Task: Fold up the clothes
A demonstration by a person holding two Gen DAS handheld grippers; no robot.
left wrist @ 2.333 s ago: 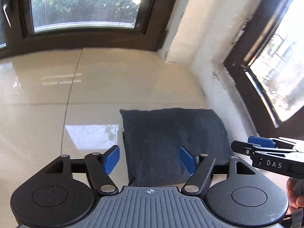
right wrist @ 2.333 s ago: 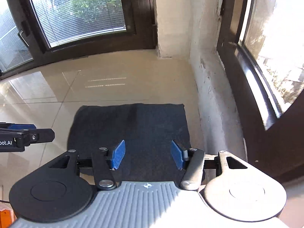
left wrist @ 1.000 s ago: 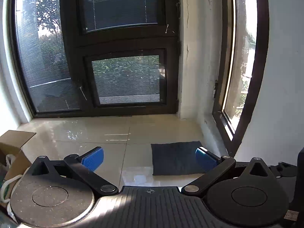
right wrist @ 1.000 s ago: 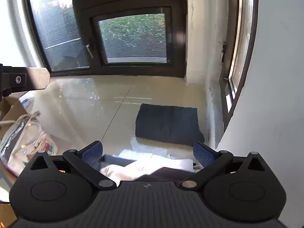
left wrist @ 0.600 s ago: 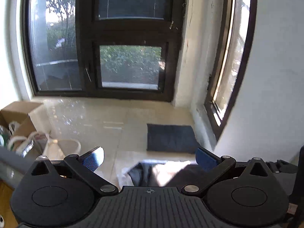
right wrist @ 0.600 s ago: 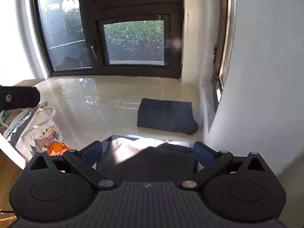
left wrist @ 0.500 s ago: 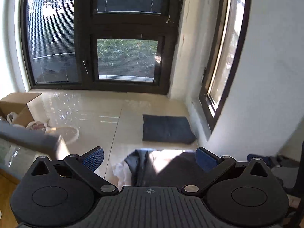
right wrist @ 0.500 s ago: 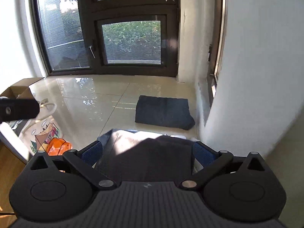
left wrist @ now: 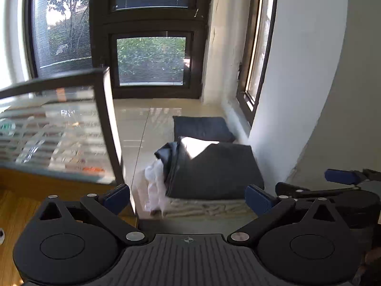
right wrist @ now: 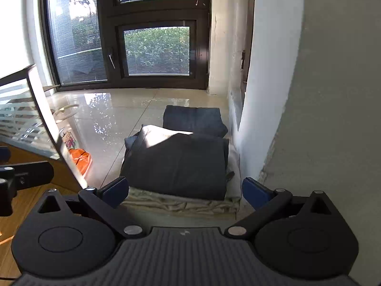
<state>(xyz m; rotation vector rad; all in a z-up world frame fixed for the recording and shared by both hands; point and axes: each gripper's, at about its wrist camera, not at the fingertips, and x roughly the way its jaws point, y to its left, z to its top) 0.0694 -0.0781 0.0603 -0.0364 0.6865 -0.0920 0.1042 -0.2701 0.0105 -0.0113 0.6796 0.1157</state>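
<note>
I had both claws up off the floor (right wrist: 114, 119) and aimed along the wall (right wrist: 309, 95) toward the dark-framed windows (right wrist: 157, 50). My left claw (left wrist: 188, 197) stood wide, its blue pads (left wrist: 116, 196) far apart with nothing between them. My right claw (right wrist: 184, 191) was just as wide and just as empty; in the left view its blue-tipped fingers (left wrist: 343, 176) showed at the right edge, level with mine.

The clothes lay on the pale glossy tiles, close against the wall. Nearest to me was a stack (right wrist: 181, 166): a dark grey folded piece on top, a beige crumpled one (right wrist: 181, 202) under it, and a darker cloth (left wrist: 166, 153) poking out at the stack's left side. From the left view a white garment (left wrist: 154, 186) spilled loose down that same left side. A patch of sun fell across the far corner of the top piece. Beyond the stack, touching or nearly touching its far edge, lay a separate folded dark blue piece (right wrist: 194, 119), flat and neat, just beside the wall's base.

To my left a glass-topped tabletop (left wrist: 59, 128) with a dark rim cut across the view, blurred. Below it in the right view I could see an orange thing (right wrist: 81, 158) and a printed bag (right wrist: 67, 140) on the floor.
</note>
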